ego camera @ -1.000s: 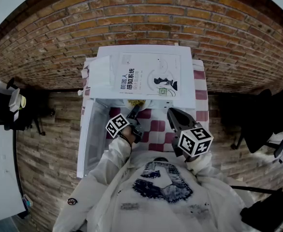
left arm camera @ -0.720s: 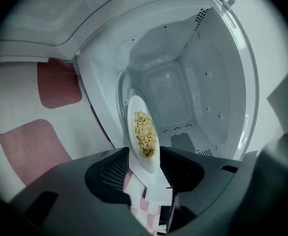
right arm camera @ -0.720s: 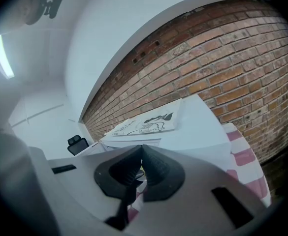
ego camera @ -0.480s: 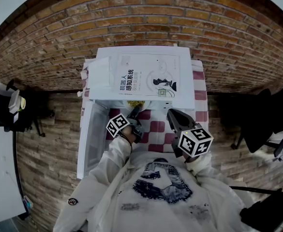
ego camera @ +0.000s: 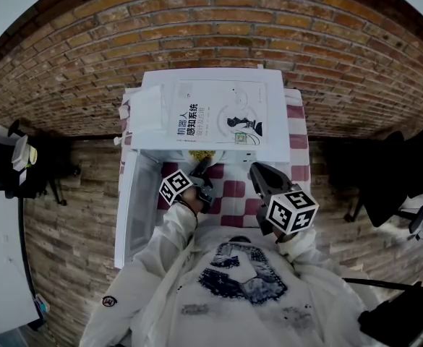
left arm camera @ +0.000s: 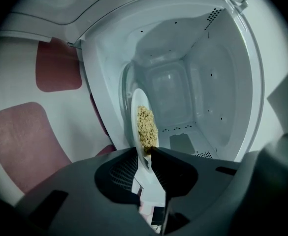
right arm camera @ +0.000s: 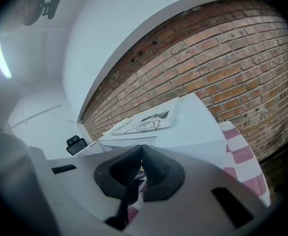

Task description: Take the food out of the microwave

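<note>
Head view: shows a white microwave (ego camera: 278, 96) at upper centre on a bench (ego camera: 234, 194) with a checked cloth, its door (ego camera: 128, 208) swung open at the left and a book (ego camera: 215, 118) lying on top. Catches a glimpse of yellowish food (ego camera: 202, 154) just below the book's lower edge, at the oven's mouth. Places the left gripper (ego camera: 201, 166) right at that spot, and the right gripper (ego camera: 257, 170) just to its right over the cloth, touching nothing.

Left gripper view: looks into the pale oven cavity, right of centre. Finds a plate (left arm camera: 135, 107) edge-on at centre, carrying the food, with its near rim between the jaws. Has just been closing on that rim; now stands narrow, pads pressing it from both sides. Cannot tell whether the plate is lifted or resting on the oven floor.

Right gripper view: shows the jaws pinched together with nothing between them. Takes in the microwave's top with the book beyond, and a brick wall (right arm camera: 208, 53) at upper right.

Judging by all this: grip on the plate just made, withdrawal not yet begun, food at the oven's mouth. Calls next for a steady hold and a straight pull out toward the lower frame, keeping the plate level so the loose food does not slide, clear of the door. Calls then for a set-down on the cloth. Risks a drooping far edge with a one-sided pinch; leaves the right gripper free to support.
</note>
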A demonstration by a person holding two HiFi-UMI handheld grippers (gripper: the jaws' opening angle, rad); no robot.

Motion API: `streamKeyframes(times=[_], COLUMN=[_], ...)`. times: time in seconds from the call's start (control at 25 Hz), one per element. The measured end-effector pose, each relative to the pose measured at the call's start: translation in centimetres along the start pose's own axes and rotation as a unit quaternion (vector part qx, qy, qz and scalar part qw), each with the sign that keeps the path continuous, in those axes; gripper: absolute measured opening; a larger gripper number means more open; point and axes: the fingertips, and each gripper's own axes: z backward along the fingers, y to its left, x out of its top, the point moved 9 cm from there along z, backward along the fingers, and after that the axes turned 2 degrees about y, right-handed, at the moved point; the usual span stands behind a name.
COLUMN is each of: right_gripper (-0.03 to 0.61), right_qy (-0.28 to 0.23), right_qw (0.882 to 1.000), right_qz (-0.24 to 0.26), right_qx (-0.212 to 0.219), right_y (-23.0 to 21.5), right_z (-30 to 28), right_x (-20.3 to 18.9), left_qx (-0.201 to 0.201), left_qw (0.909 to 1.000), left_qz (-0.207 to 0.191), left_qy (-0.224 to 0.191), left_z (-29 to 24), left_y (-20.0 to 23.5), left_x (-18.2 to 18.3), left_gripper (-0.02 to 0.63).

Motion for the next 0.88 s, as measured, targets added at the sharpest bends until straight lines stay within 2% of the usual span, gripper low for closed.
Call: streamKeyframes(times=[0.48,0.88], right_gripper=[0.014,0.014], right_qy=[0.006,0.009], right_qw=[1.0,1.0], right_qz=[-0.005,-0.01], right_qx=[0.001,0.0], right_y=[0.1,0.05], right_z=[-0.27,-0.2], right_x=[-0.04,-0.27], left_qx=[-0.03,-0.05], left_qw=[0.9986,0.9969], left_qz=[0.042,0.058], left_qy=[-0.008,-0.018], left_z=[0.14,0.14], left_y=[0.35,0.71], left_x=[-0.39,-0.59], left_gripper=[0.052,0.043])
